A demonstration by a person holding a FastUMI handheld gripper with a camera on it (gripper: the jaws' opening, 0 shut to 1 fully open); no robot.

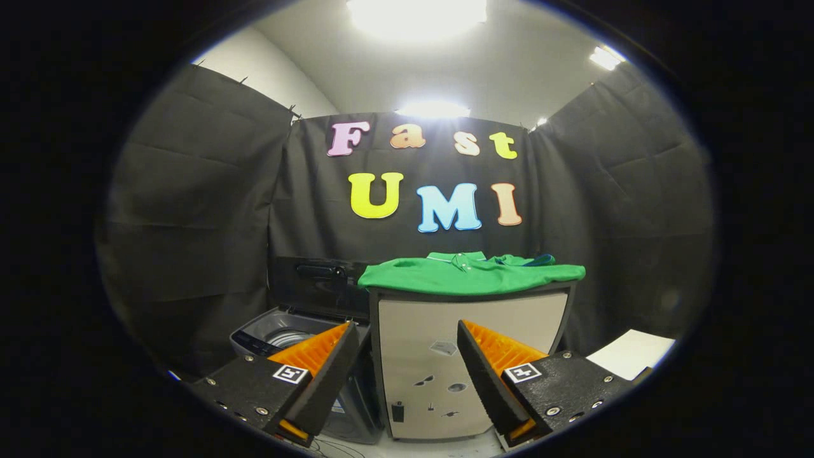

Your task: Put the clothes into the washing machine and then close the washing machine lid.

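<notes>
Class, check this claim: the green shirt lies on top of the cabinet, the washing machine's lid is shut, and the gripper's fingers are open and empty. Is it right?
One thing is wrong: the washing machine has its lid raised, with the drum exposed, as the gripper view shows. The green shirt does lie on the cabinet, and the gripper is open and empty.

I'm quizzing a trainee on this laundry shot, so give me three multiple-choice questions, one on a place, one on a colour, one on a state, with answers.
1. Where does the garment lie?
A. Inside the washing machine
B. On top of the cabinet
C. On the floor

2. What colour is the garment?
A. Green
B. Red
C. White

3. How is the washing machine lid?
A. Closed flat
B. Raised open
C. Taken off

Answers:
1 B, it is spread over the cabinet beyond the fingers.
2 A, the cloth is bright green.
3 B, the lid stands upright behind the exposed drum of the washing machine; the gripper is open, holding nothing.
</notes>
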